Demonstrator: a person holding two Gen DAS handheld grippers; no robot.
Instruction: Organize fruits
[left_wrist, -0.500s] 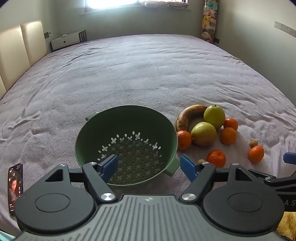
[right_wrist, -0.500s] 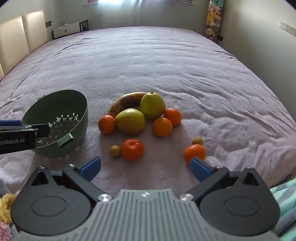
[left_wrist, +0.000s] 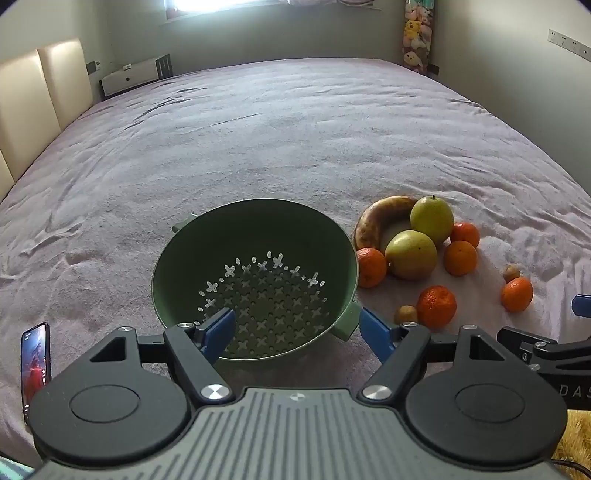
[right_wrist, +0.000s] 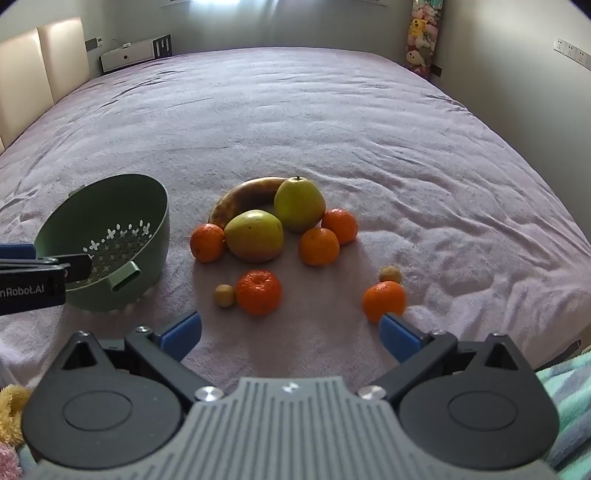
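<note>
Almost no change since before — left gripper (left_wrist: 297, 330) and right gripper (right_wrist: 290, 332) spread wide, holding nothing. Green strainer (left_wrist: 255, 236) just beside the fruit pile (right_wrist: 255, 240) — near rim hidden behind blue fingers (left_wrist: 218, 328).

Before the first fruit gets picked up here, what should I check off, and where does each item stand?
1. Right gripper open, nothing between its jaws: ok.
2. Left gripper open, nothing held: ok.
3. Green colander upright and without fruit: ok.
4. Nearest mandarin free of neighbours for a grasp: ok, only a small brown fruit sits beside it.
5. Banana reachable: not ok, pears rest against it.
</note>
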